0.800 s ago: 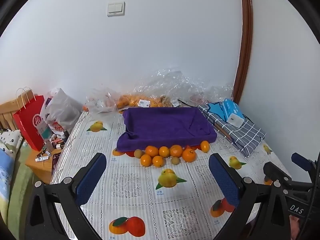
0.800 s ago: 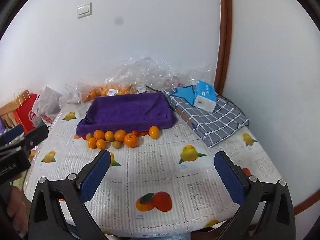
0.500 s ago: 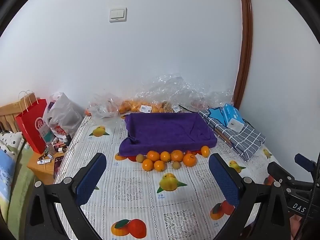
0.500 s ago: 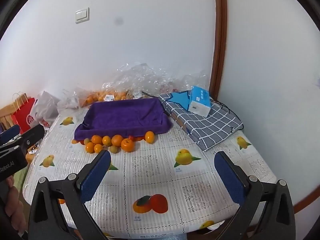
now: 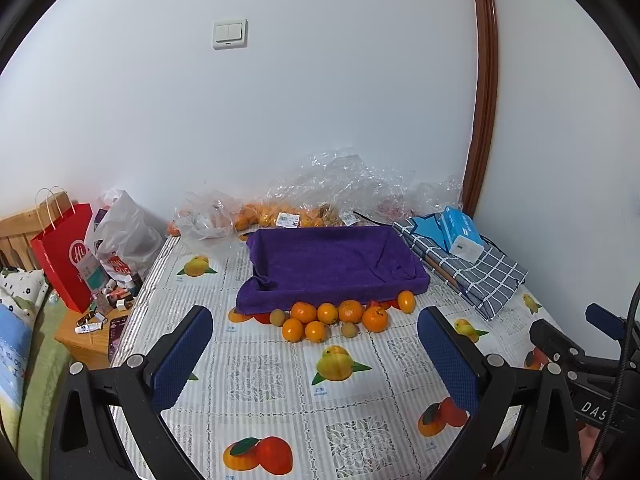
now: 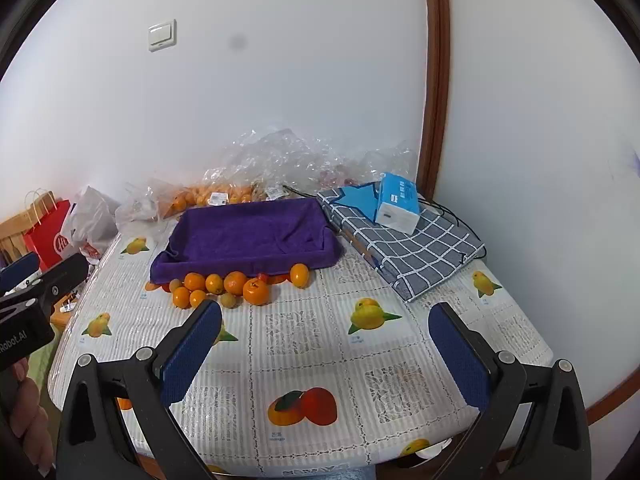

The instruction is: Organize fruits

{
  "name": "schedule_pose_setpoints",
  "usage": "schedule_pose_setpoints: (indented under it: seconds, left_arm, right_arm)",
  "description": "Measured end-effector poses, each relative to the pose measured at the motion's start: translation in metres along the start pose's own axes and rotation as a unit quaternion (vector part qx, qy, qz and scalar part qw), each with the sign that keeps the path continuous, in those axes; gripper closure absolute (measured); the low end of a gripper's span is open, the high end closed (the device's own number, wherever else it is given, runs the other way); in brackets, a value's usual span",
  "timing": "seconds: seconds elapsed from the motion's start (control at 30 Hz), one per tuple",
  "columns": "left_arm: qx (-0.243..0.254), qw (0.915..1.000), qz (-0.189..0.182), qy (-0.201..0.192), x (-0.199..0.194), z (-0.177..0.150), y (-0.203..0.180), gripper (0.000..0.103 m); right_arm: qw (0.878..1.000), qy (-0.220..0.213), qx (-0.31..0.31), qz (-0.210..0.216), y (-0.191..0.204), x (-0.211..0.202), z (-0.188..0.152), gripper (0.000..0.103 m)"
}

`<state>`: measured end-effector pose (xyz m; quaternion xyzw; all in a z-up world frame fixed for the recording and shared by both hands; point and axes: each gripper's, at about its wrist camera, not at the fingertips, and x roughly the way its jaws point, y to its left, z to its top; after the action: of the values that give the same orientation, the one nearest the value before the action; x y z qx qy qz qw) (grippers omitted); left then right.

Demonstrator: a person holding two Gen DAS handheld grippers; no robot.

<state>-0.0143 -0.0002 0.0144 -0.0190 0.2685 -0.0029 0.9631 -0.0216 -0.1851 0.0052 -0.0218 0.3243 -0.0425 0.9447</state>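
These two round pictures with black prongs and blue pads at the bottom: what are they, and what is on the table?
A person holds a hand-worked claw in each hand, each with a wide-angle camera looking along its fingers. One picture is from the left claw, the other from the right claw. Both are open and hold nothing. On the table sits a tray lined with purple cloth, empty inside. Loose oranges and a few small brownish fruits lie against its near edge. Bagged fruit sits behind, a checked bag to the right.

Left tongs point(image 5: 316, 354): we see them spread wide, nothing between.
Oranges point(image 5: 332, 316): clustered on the worktop point(image 5: 256, 380), touching the purple towel-lined tray point(image 5: 332, 268).
Red bag point(image 5: 66, 256): far left.
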Motion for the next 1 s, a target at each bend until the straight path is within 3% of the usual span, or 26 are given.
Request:
schedule_pose_setpoints:
  seconds: [1.0]
  left_arm:
    - [-0.003, 0.9999, -0.008, 0.013, 0.0021, -0.0049, -0.0042, 0.000]
  right_arm:
    - [1.000, -0.003, -0.006, 0.002, 0.0024, 0.0017, -0.0063, 0.001]
